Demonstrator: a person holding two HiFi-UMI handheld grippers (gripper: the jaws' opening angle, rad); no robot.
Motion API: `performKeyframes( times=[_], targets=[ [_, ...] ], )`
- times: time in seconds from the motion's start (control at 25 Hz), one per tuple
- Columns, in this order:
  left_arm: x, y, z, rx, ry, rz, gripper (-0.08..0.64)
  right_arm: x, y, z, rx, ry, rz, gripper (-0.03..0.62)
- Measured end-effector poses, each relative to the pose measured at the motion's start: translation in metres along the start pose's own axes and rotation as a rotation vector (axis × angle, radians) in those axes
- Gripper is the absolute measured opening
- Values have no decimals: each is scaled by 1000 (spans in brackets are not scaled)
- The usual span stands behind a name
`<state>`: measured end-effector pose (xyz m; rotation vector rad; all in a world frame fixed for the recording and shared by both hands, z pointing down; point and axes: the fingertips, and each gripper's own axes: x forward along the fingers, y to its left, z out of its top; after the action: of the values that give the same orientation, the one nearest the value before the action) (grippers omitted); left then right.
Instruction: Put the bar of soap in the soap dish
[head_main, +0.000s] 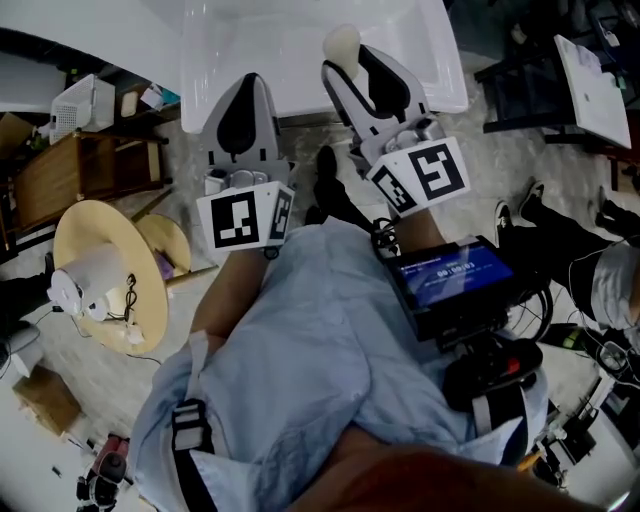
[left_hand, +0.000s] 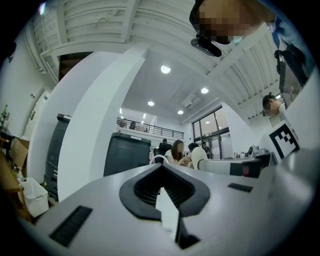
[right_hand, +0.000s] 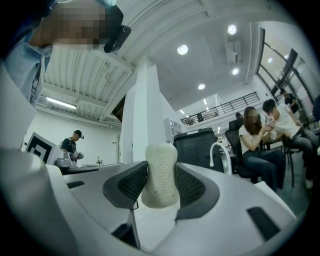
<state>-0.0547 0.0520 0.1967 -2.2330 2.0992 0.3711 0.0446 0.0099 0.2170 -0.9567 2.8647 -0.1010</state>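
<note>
Two grippers hang over the white basin (head_main: 240, 40): our left gripper (left_hand: 161, 167) empty, jaws pressed together; our right gripper (head_main: 352, 65) pinches the bar of soap (right_hand: 159, 175), long axis along its jaws. We see no soap dish anywhere.

The bar of soap (right_hand: 160, 169) was an off-white, rounded oblong with faint embossed lettering down its narrow face and a few dark specks near its lower end; it stood upright on end, pinched by its broad sides between the dark ribbed pads of the right tongs (right_hand: 161, 186); in the head view the soap (head_main: 342, 45) showed its rounded top protruding past the tips of those tongs.
</note>
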Motion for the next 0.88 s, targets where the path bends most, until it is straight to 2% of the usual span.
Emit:
performKeyframes(
  times=[0.64,0.88],
  targets=[
    [155,23,-25,46,30,74,8,112,-124,-4,44,29,85,184],
    [175,33,-13,67,-2,103,8,139,-132,8,29,9,121,184]
  ],
)
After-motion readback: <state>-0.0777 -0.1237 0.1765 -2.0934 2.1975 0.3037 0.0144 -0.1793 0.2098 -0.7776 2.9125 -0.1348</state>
